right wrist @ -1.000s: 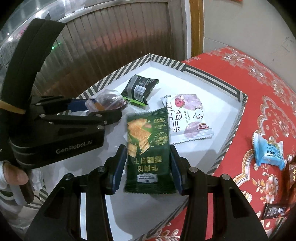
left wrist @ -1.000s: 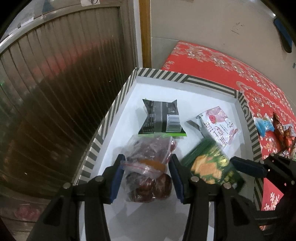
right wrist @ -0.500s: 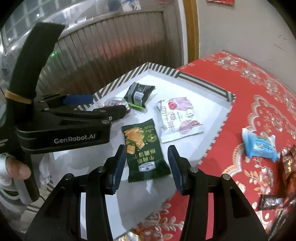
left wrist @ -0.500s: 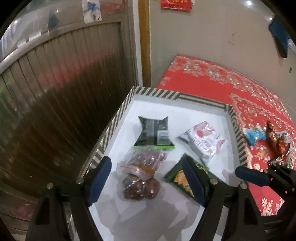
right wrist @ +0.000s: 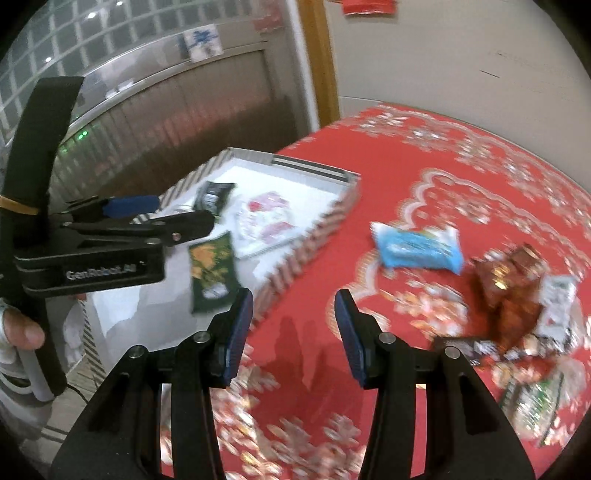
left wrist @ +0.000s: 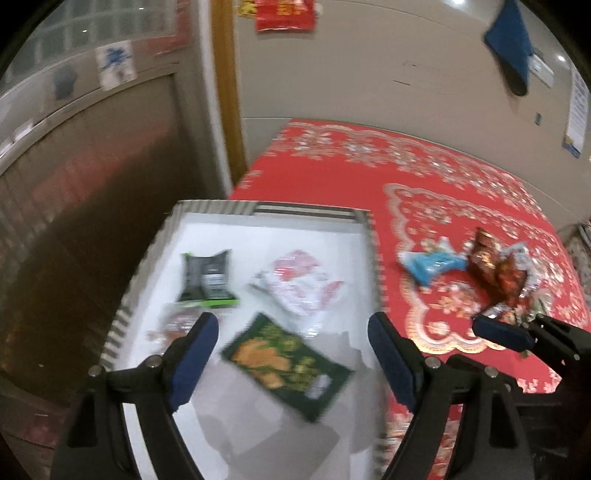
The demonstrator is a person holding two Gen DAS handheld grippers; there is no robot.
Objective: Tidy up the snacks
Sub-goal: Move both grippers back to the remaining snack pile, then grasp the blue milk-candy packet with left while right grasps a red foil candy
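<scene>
Both grippers had left the striped tray (left wrist: 373, 258), the left gripper (left wrist: 291, 354) having just spread wide and empty and the right gripper (right wrist: 293, 332) parted and empty, so the next step looked like fetching the blue packet (right wrist: 417, 247) at right of frame.

Both views are smeared by motion blur — the snack packets (left wrist: 288, 365) in the tray (left wrist: 258, 236) and the pattern of the red cloth (right wrist: 461, 177) lose their print, while the gripper fingers (left wrist: 195, 354) stay sharp. Indoor light comes from above: small bright spots glint near the wall's top (left wrist: 461, 3) and on the glass blocks (right wrist: 48, 59). The white tray floor shows soft grey shadows. The shutter (left wrist: 92, 221) is dim — corners vignette to black, straight edges bow.
</scene>
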